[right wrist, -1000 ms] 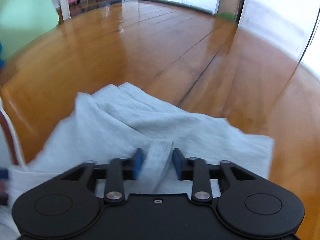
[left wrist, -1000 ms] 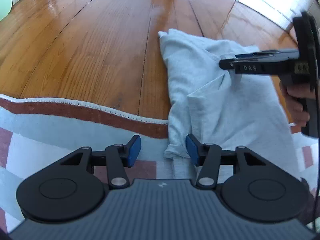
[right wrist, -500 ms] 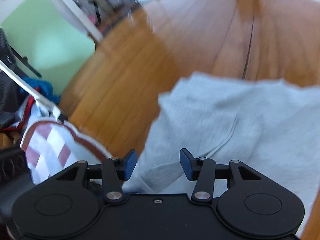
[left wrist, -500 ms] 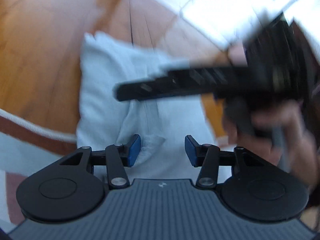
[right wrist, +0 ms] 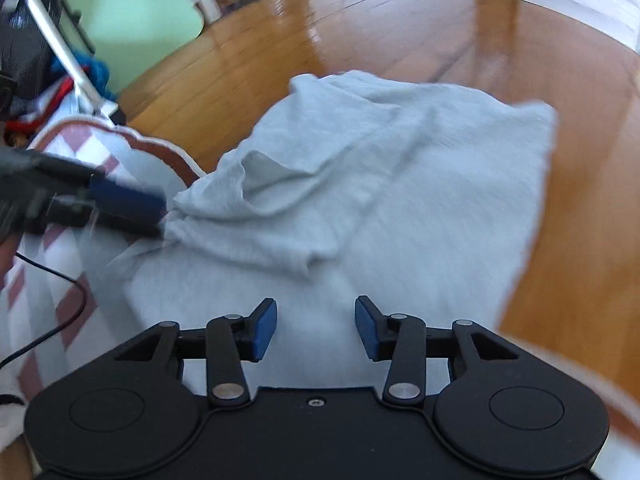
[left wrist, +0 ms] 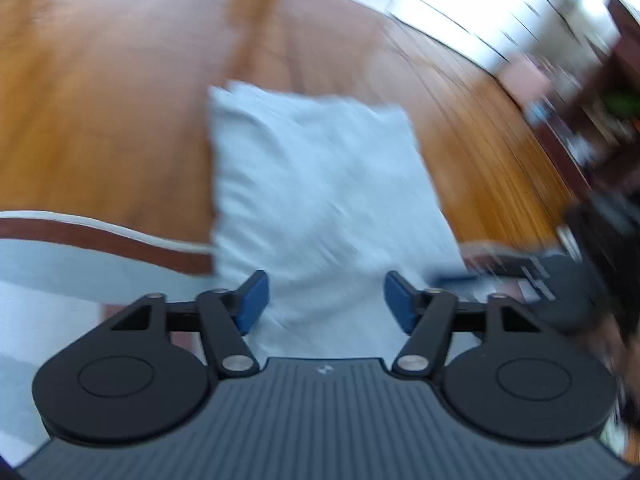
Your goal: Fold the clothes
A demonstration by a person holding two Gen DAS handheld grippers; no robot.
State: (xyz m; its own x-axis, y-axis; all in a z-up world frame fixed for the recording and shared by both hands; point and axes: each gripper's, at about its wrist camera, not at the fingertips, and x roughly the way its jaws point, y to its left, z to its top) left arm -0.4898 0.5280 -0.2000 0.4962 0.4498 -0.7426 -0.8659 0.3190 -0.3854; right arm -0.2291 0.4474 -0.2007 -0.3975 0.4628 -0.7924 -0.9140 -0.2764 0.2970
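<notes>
The wooden floor fills most of both views, glossy and orange-brown, running back to a pale green wall. Over its near part lies a rug in pale blue with reddish-brown checks and a brown-and-white border; its edge crosses the left wrist view from the left. The light grey garment lies partly on the rug's edge and mostly on the bare floor beyond, roughly rectangular, with a loose fold and an open pocket of cloth near its left side. In the left wrist view the garment is blurred by motion.

The right gripper hovers over the near end of the garment, its jaws open with cloth visible between the blue pads and nothing held. The left gripper has its jaws spread wide above the garment's near edge, also empty. In the right wrist view the left gripper comes in from the left, its blue tips at the garment's crumpled left edge. A thin black cable loops across the rug.
</notes>
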